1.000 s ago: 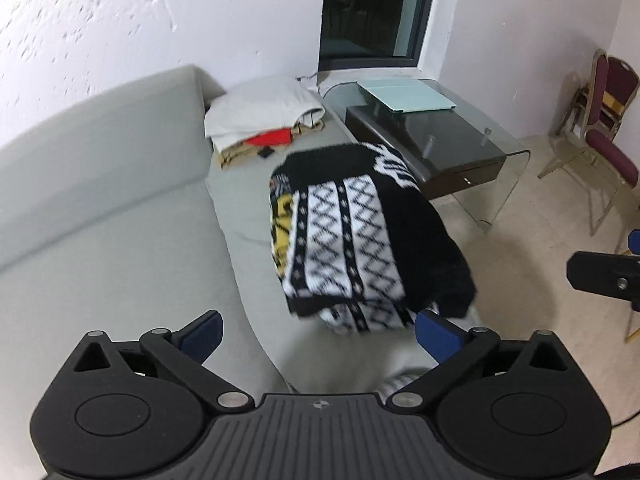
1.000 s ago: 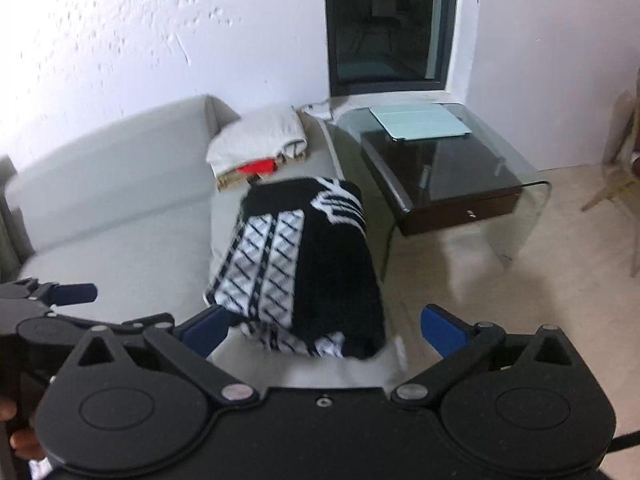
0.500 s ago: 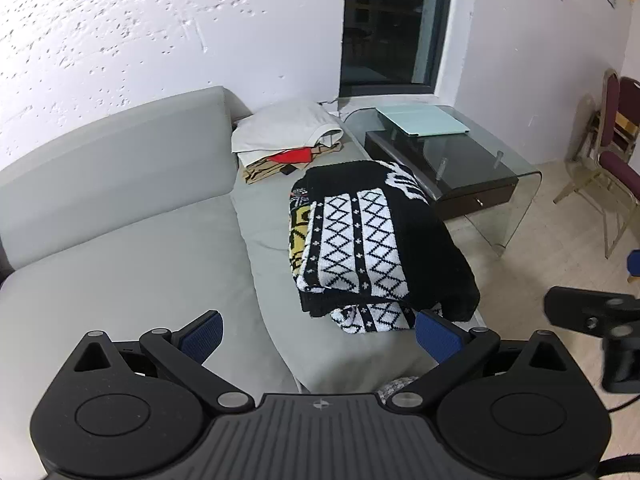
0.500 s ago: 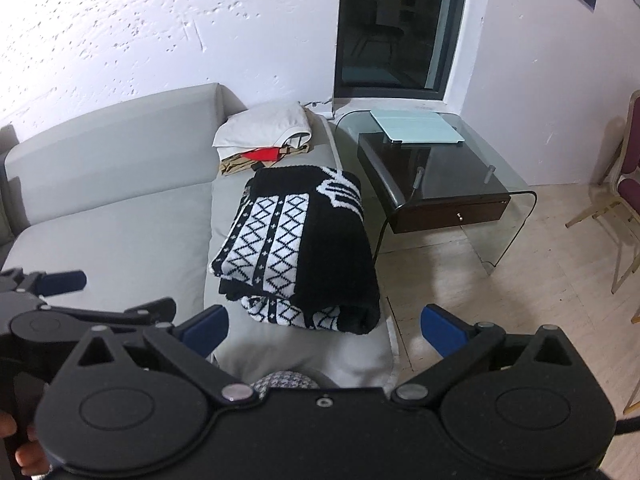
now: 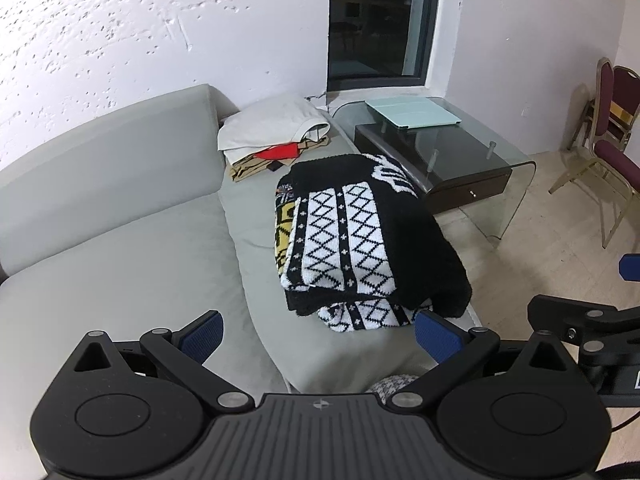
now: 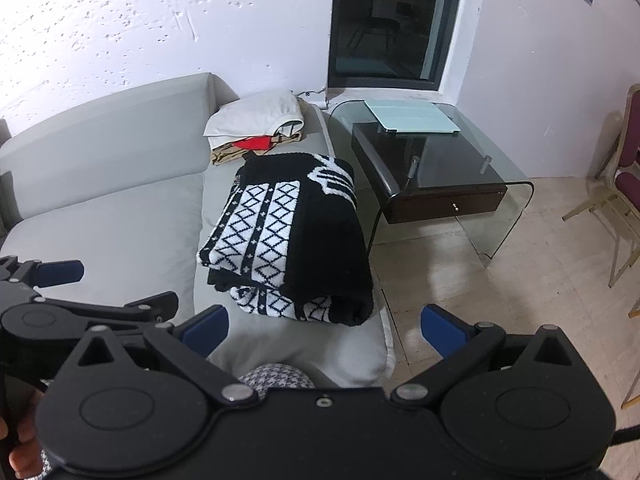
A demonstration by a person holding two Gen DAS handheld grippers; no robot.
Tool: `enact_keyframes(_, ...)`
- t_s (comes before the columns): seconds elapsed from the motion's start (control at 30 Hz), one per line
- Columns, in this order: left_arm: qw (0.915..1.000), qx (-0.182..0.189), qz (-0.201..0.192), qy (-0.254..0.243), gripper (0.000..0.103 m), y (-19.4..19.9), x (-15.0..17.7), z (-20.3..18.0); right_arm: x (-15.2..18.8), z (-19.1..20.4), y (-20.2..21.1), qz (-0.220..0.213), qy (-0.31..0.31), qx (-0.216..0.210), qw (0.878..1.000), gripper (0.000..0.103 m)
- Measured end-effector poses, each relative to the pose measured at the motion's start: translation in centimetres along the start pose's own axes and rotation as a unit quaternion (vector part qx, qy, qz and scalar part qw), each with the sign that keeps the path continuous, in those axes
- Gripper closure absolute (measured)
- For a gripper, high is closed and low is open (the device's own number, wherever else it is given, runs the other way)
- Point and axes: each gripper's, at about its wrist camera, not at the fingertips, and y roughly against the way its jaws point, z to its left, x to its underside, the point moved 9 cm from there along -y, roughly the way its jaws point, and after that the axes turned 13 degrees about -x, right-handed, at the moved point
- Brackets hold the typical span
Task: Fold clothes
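A folded black-and-white patterned sweater [image 5: 360, 244] lies on the grey sofa cushion [image 5: 256, 216], on top of a folded garment with yellow showing at its left edge. It also shows in the right wrist view [image 6: 292, 240]. My left gripper [image 5: 320, 332] is open and empty, held back above the cushion's near end. My right gripper [image 6: 324, 330] is open and empty, also held back from the sweater. The left gripper shows at the left of the right wrist view [image 6: 56, 276].
A pile of folded clothes, white on top [image 5: 276, 128], sits at the sofa's far end. A glass side table [image 5: 460, 160] with a pale green tablet stands to the right. Chairs [image 5: 608, 160] stand at the far right on the tiled floor.
Both grippers have pulled back and up from the folded sweater, so it looks smaller and farther. The sweater has stayed put on the cushion.
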Motion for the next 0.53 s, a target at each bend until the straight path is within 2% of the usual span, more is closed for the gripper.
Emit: enact_keyframes(0.53, 0.9997, 0.021, 0.008, -0.004, 0.001, -1.3, -0.4, -1.6, 0.1, -1.7, -0.6, -0.001, -0.011, 0.009, 1.0, 0.0)
